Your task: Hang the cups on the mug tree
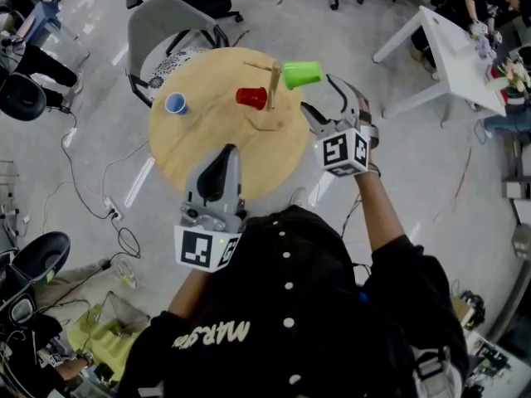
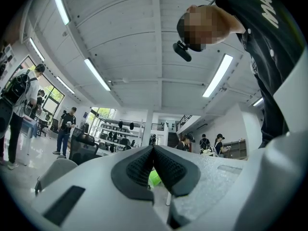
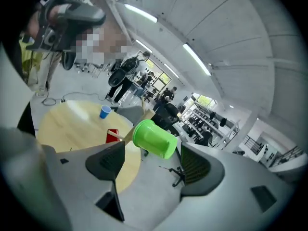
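Round wooden table (image 1: 199,135), blue cup (image 1: 175,103), mug tree (image 1: 273,98)

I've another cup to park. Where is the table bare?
The table is bare between the blue cup and the left hand-held gripper, and from that cup across to the red cup. Crowded at right: mug tree, green cup, right hand-held gripper.

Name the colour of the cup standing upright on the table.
The cup is blue; the head view shows it best.

Light: bright, even; ceiling strips (image 2: 96,73) above the left gripper (image 2: 154,153)
Shadows: faint
Edges: fisheye bend, dark corners
Focus: mostly sharp
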Motion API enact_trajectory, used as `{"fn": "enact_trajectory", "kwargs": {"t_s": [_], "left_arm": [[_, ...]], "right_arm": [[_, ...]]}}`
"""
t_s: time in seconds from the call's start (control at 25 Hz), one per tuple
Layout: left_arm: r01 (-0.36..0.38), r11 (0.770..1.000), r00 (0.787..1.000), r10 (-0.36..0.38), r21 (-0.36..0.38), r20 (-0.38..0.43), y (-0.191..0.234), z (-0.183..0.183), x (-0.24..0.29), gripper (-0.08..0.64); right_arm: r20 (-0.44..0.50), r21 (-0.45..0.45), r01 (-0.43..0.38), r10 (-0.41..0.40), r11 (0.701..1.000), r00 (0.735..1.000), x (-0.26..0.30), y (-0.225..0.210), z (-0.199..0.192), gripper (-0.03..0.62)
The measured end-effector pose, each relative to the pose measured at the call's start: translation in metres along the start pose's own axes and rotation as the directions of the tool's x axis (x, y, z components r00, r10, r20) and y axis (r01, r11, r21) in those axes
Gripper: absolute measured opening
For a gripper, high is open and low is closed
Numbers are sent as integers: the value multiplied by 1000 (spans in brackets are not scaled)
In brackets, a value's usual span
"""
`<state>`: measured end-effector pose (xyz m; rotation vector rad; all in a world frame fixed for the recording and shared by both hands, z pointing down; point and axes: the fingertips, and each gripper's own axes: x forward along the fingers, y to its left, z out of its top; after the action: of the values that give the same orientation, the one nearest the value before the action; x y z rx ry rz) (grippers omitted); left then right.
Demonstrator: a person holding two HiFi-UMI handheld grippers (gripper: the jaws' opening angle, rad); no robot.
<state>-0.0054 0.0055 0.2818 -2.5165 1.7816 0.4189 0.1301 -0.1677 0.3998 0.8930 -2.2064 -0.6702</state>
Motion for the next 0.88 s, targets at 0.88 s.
{"fn": "enact_trajectory", "kwargs": {"t_s": [0.88], "left_arm": [[-158, 979, 985, 166, 126, -49, 106, -6, -40, 3]], "right_arm": [[279, 528, -446, 348, 723, 895, 116, 261, 79, 359]]}}
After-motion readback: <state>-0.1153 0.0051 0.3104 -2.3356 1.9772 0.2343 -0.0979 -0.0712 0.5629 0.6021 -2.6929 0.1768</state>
